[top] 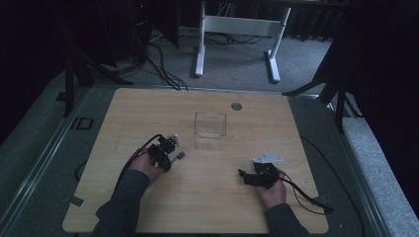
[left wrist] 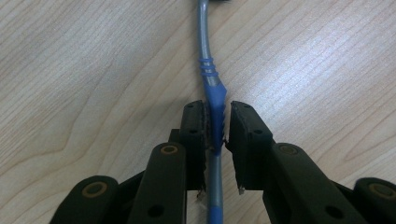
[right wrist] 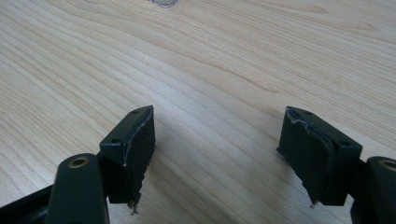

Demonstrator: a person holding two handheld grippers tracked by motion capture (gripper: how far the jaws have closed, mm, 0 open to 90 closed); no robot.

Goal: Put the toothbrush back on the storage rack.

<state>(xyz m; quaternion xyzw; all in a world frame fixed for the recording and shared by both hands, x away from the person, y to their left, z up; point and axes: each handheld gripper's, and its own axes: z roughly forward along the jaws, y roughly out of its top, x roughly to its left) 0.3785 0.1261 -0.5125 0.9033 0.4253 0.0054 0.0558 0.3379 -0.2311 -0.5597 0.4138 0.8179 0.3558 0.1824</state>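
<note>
Fingers of the left gripper stand almost together around a toothbrush, one pad against its blue grip section and the other just beside it, so I judge them clenching onto it rather than fully clamped. It lies flat on the table, left of the middle and nearer the front edge than the back, its handle running on between the fingers. It looks light, stiff and thin, with a rubbery blue part that should resist slipping, so that waist is a sound place to hold; a smooth grey stretch might twist. Right gripper rests near the front right corner, released, its fingers wide apart over bare wood. A clear box stands mid-table.
</note>
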